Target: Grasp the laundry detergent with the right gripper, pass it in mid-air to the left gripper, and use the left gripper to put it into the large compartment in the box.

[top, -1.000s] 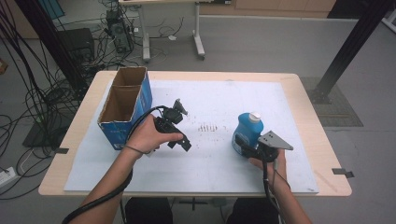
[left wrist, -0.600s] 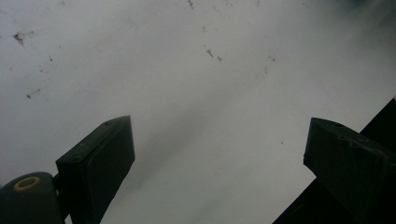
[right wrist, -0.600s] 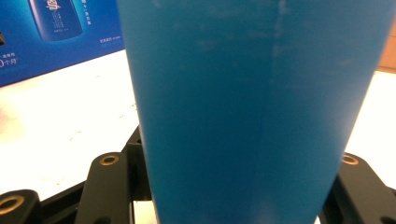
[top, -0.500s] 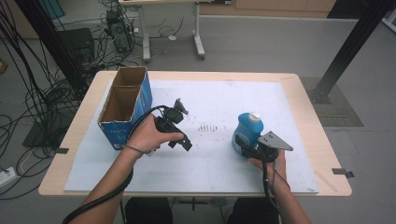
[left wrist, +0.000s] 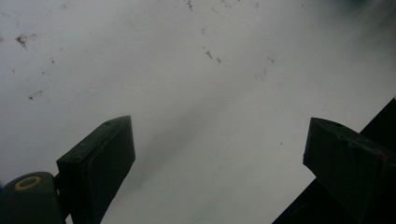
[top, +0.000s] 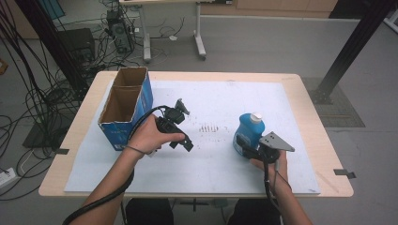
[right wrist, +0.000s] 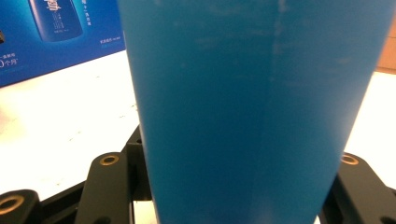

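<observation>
A person sits at a light wooden table (top: 309,101) covered by a white sheet (top: 225,101), holding a black two-jaw gripper in each hand. The right gripper (top: 245,146) is clamped on the lower body of an upright blue plastic bottle with a white cap (top: 249,129), which stands on the sheet toward the right. The low grip probably keeps the bottle steady and vertical for lifting. In the right gripper view the bottle's blue wall (right wrist: 257,107) sits squarely between the jaws, pressed on both sides. The left gripper (top: 180,140) hovers over bare sheet with its jaws wide apart and nothing between them. It waits just beside an open-topped blue cardboard box (top: 126,110), well apart from the bottle, which looks like the likely destination.
</observation>
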{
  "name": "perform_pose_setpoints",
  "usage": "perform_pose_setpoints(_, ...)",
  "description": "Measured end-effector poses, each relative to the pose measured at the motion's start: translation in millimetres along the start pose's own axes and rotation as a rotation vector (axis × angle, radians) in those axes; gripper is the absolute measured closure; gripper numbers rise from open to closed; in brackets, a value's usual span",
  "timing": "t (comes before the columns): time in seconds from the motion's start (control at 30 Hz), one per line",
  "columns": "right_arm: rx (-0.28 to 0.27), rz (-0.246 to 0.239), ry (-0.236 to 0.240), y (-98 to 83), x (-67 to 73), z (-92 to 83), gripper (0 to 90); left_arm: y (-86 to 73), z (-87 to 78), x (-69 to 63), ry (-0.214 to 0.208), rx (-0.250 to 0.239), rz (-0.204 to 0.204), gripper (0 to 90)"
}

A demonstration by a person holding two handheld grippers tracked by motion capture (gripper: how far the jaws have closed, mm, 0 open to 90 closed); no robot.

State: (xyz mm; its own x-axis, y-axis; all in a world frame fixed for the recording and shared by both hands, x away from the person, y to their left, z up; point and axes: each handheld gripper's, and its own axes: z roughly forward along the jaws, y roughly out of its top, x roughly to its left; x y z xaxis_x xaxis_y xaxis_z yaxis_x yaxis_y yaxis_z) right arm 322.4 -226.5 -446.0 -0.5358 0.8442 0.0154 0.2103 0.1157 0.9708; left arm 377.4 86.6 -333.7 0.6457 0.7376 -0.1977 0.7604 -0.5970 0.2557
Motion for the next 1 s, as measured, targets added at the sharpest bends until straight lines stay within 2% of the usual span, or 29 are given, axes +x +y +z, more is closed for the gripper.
perform_pose_setpoints(1.0,-0.013,0.004,-0.001,-1.6,0.1,-0.1,41.7,-0.6,1.7,-1.9,-0.007,0.003,-0.004,9.0)
